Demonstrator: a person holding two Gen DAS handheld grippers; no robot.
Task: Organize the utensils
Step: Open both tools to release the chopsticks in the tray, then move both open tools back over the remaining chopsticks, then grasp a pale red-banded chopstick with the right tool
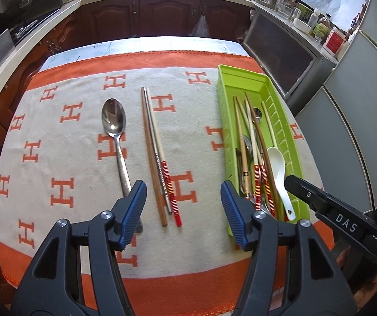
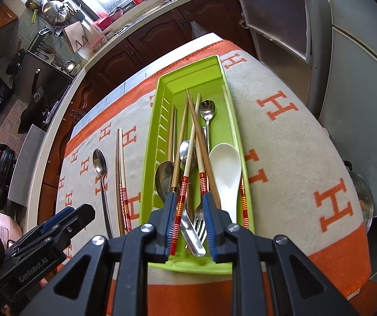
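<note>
Plastic, lime green and long, the slotted tray [image 2: 162, 100] at your 1 o'clock holds a jumble of wooden chopsticks, steel cutlery and a glossy white spoon [image 2: 226, 166], their lower ends hidden behind your right gripper [image 2: 188, 221], whose ribbed blue pads stand narrowly parted over it, gripping nothing. Your left gripper [image 1: 183, 205] spreads wide above the woven orange-and-cream towel [image 1: 56, 137], where a polished steel spoon [image 1: 114, 121] lies at 11 o'clock beside three chopsticks [image 1: 154, 142] at 12, its handle tip masked by a finger.

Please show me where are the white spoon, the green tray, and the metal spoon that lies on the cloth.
white spoon [image 2: 225, 163], right wrist view, on its bowl.
green tray [image 1: 224, 121], left wrist view, on its left rim.
metal spoon [image 1: 113, 117], left wrist view, on its bowl.
</note>
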